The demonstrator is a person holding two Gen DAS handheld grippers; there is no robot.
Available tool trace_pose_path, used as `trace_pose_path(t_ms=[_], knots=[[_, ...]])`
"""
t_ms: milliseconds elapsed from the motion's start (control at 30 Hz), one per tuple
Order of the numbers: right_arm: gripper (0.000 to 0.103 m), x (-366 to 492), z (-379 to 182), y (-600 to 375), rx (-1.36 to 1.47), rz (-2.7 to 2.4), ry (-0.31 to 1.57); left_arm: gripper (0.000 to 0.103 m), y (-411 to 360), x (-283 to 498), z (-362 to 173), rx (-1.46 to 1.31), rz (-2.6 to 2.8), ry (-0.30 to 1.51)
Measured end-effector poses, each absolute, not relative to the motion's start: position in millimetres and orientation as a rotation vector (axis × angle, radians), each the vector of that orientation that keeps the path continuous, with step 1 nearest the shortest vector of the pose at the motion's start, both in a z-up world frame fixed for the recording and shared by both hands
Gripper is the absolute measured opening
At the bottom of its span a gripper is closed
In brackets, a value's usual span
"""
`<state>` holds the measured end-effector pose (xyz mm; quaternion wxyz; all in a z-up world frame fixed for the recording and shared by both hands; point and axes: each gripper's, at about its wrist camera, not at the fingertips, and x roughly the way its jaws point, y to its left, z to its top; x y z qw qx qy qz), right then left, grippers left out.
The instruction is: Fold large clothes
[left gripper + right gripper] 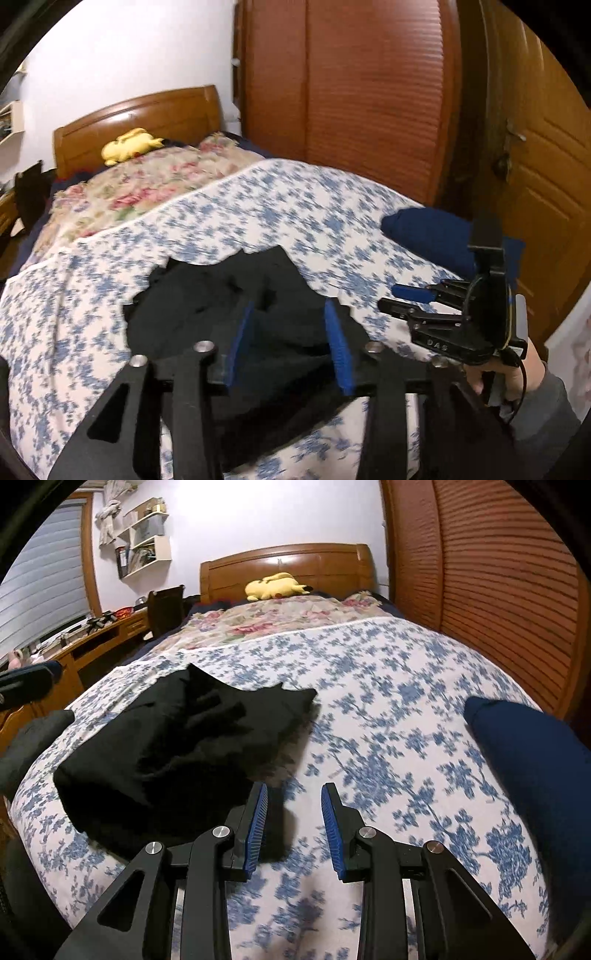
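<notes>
Left gripper angled downward, jaws parted, blue pads apart; right gripper angled downward, jaws parted, nothing between; bare hand grips right gripper's handle, grey sleeve behind.

Dim warm indoor light, motion blur, fisheye-bent edges, dark vignetted corners

White wall, wooden headboard, louvred wardrobe, blinded window.
</notes>
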<state>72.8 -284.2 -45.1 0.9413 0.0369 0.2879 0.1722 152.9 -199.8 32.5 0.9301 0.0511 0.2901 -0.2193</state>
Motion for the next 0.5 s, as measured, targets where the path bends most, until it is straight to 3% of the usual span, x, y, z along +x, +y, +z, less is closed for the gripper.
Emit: trace_pose_path(t_ms=[67,333,367,400,500], knots=[[0.031,75,-41,-278,0.070,0.367,0.579,0.064,-181,151,32,0.091,-0.426,0.585],[0.032,95,-12,-236,0.064,0.482,0.552,0.069,-112,153,5,0.033,-0.319,0.618],[0.036,101,-9,-228,0.063,0.503,0.559,0.069,-107,155,1,0.029,-0.310,0.625],[0.048,107,-9,-221,0.061,0.522,0.571,0.069,-102,155,-3,0.025,-0.304,0.630],[0.055,124,-17,-199,0.041,0.543,0.603,0.069,-89,158,-15,0.026,-0.286,0.645]])
